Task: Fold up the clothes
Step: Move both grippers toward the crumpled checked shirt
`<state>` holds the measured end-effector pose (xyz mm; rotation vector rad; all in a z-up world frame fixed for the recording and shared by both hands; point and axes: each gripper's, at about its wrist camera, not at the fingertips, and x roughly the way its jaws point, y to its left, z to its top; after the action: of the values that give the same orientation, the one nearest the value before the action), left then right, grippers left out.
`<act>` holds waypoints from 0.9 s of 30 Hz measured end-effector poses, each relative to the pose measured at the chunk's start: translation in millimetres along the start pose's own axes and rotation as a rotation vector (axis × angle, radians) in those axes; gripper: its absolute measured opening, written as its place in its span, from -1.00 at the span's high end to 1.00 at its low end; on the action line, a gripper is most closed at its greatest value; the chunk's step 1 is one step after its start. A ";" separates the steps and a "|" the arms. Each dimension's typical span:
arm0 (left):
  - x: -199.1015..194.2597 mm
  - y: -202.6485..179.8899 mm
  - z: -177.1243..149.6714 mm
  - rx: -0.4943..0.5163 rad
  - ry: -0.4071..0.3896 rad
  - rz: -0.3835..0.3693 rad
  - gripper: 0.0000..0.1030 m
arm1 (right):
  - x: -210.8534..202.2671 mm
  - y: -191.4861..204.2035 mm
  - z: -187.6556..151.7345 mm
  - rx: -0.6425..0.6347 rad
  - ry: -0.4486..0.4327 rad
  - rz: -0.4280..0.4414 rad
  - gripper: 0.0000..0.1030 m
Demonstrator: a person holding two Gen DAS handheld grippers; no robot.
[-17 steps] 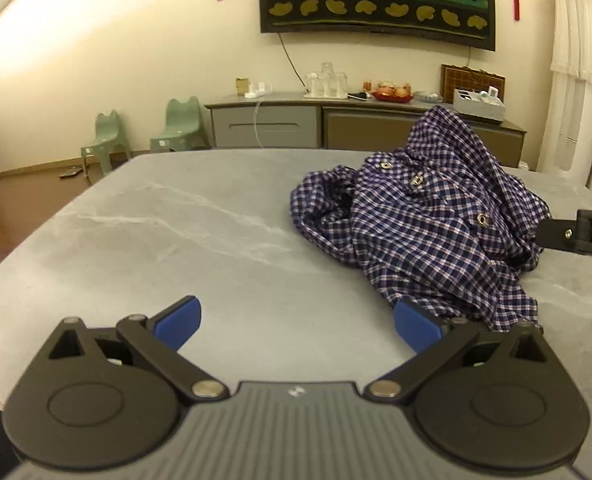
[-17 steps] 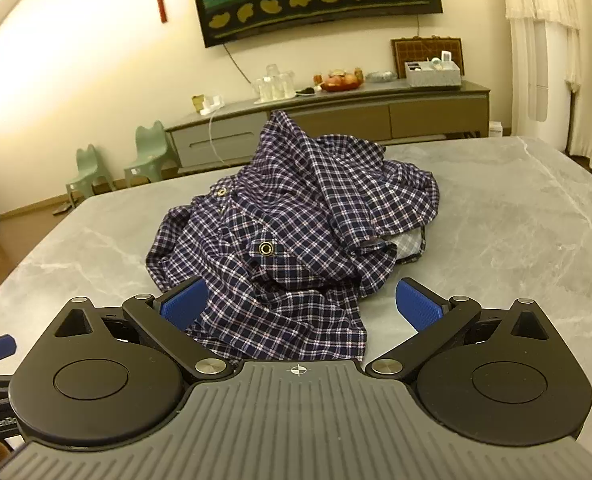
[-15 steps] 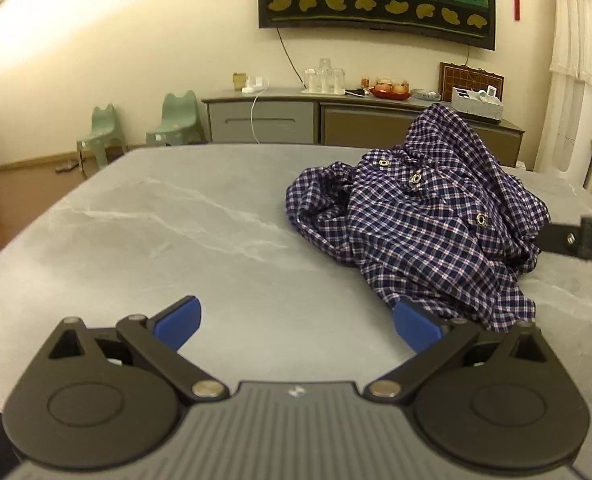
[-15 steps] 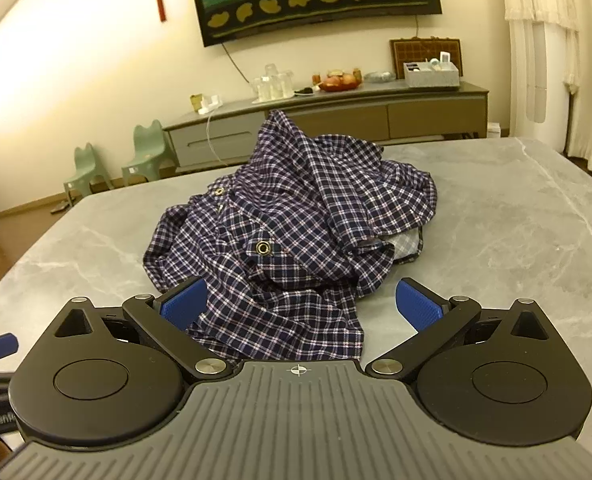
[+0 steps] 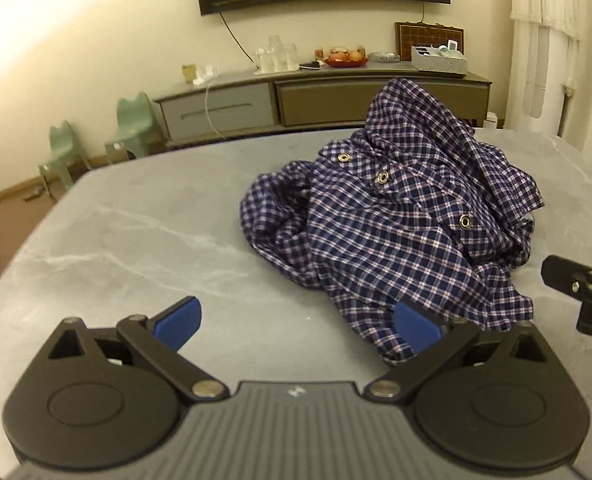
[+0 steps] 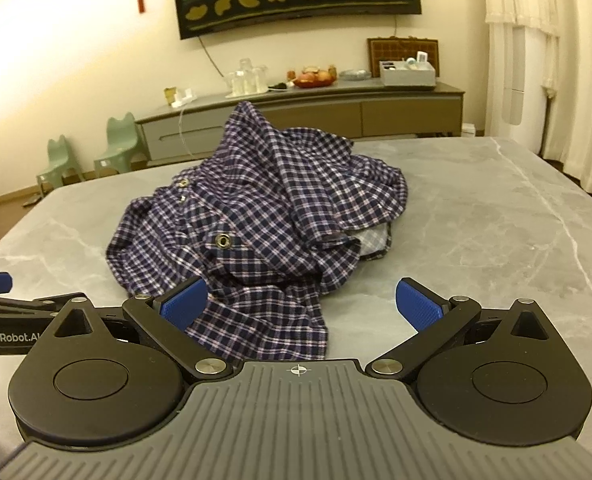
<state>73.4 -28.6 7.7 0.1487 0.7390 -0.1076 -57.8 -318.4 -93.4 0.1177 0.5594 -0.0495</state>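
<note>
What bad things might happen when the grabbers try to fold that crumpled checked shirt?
1. The checked shirt lies in a bunched heap, so an open right gripper might pinch several layers at once, and it may not spread flat.
2. The left gripper is also open, with only the shirt's near edge by one finger, so it may grab a poor spot or miss.
3. The metal snaps could catch in folds.
</note>
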 end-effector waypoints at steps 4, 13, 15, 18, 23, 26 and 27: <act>12.8 3.8 -12.4 -0.031 0.011 -0.040 -1.00 | 3.2 2.0 -2.8 -0.014 0.011 -0.004 -0.97; 23.2 23.8 -24.7 -0.087 0.033 -0.067 -1.00 | 11.0 8.2 -4.4 -0.022 0.020 0.024 -0.91; 23.3 26.0 -26.6 -0.095 0.033 -0.068 -0.99 | 13.6 10.1 -5.4 -0.028 0.026 0.019 -0.91; 22.4 29.8 -27.8 -0.116 0.036 -0.077 -0.90 | 16.9 13.3 -7.5 -0.042 0.037 0.013 -0.89; 20.4 32.7 -28.5 -0.135 0.034 -0.081 -0.79 | 19.8 14.9 -11.2 -0.054 0.050 0.017 -0.81; 18.3 33.7 -29.6 -0.139 0.033 -0.082 -0.63 | 19.5 14.1 -12.6 -0.055 0.051 0.017 -0.75; 18.1 33.7 -29.8 -0.140 0.033 -0.082 -0.57 | 18.9 13.5 -12.9 -0.055 0.050 0.020 -0.66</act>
<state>72.0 8.9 -23.0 -0.0128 0.7826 -0.1311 -47.6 -303.7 -113.0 0.0710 0.6094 -0.0112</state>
